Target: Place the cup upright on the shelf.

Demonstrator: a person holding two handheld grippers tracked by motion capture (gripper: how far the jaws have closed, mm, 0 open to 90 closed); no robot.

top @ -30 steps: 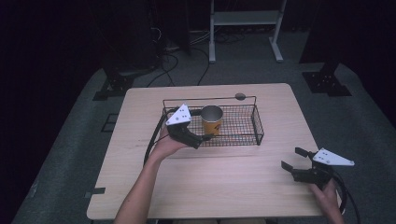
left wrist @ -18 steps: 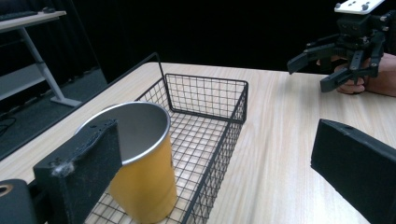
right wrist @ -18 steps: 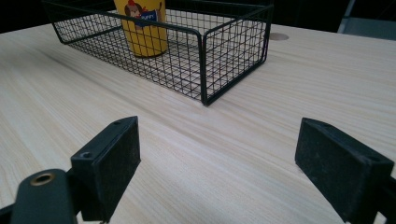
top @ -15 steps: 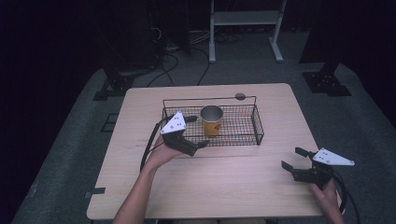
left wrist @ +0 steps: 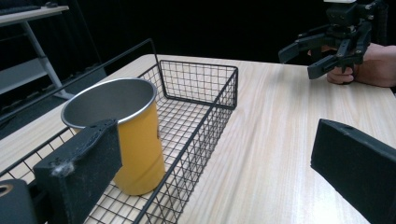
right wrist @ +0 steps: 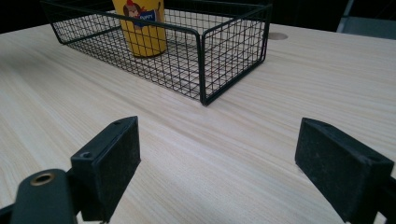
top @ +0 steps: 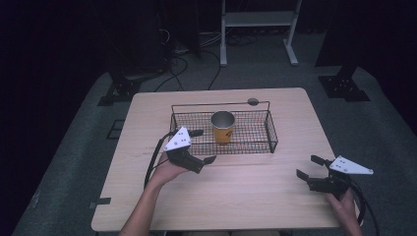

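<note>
Yellow cup (right wrist: 141,27) carried a printed label with a cartoon figure (seen in right gripper view); its small lettering was too blurred to read.

The wire basket (top: 269,132) sits on the tabletop (top: 246,196), toward the far side and near the middle. The cup (top: 223,127) stands upright in the basket, about halfway along it. The left gripper (top: 202,146) is at the basket's left front corner, with 1 of its jaws over the basket's edge, left of the cup. The right gripper (top: 308,167) is over the tabletop's near right part, well apart from the basket.
</note>
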